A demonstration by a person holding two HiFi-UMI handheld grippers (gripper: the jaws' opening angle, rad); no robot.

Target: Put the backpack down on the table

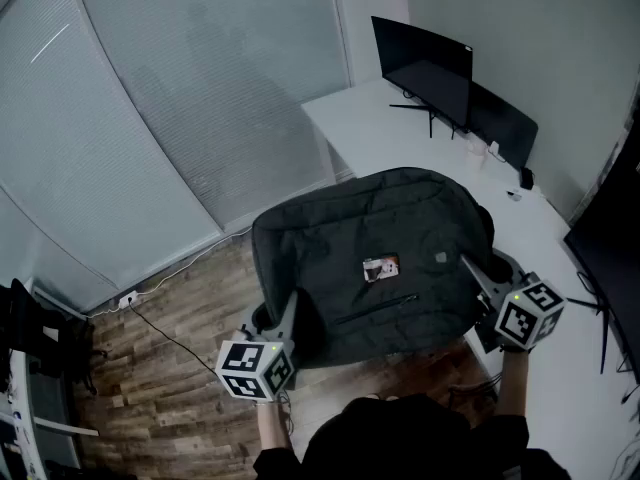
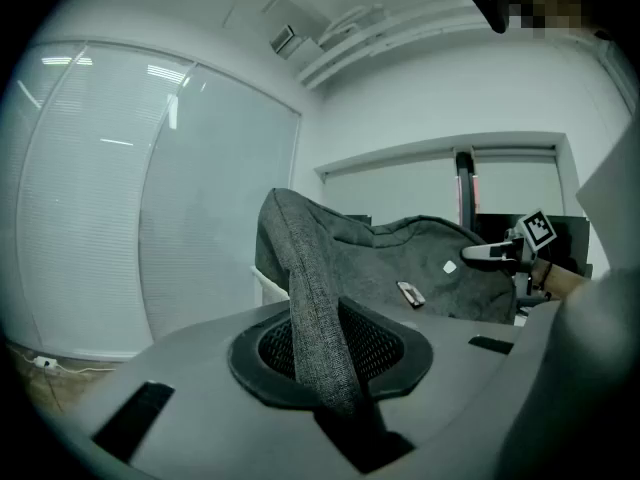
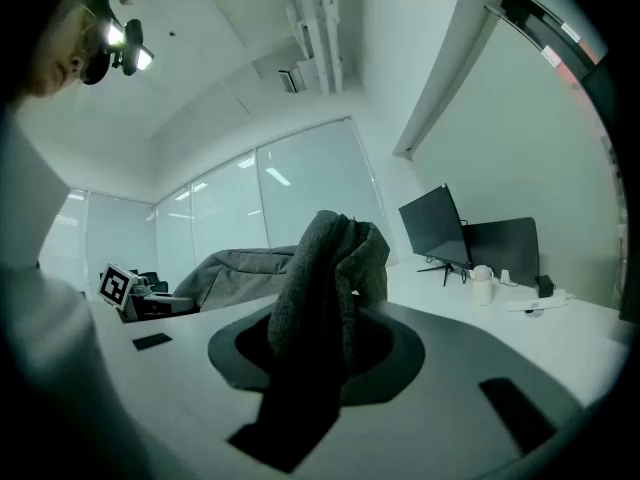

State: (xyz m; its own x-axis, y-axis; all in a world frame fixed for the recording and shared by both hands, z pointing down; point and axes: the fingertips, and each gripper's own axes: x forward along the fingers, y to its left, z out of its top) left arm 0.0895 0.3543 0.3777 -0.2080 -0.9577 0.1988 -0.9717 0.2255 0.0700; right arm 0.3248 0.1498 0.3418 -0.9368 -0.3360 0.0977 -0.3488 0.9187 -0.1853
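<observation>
Dark grey soft fabric backpack (image 1: 370, 258) held aloft, above near edge of white bench (image 1: 380, 128). Left claw (image 1: 288, 308) pinched narrow on edge fold; right claw (image 1: 472, 268) gripping bunched fabric. Looks floppy and sagging, probably moderate weight; side folds suit holding.

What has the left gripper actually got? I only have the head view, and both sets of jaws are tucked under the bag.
Observer: In the left gripper view, the left gripper is clamped on a flat fold of the backpack. The grey fabric stands up out of the jaws.
Operator: And the right?
Observer: In the right gripper view, the right gripper is shut on a thicker, bunched-up wad of the same fabric.
</observation>
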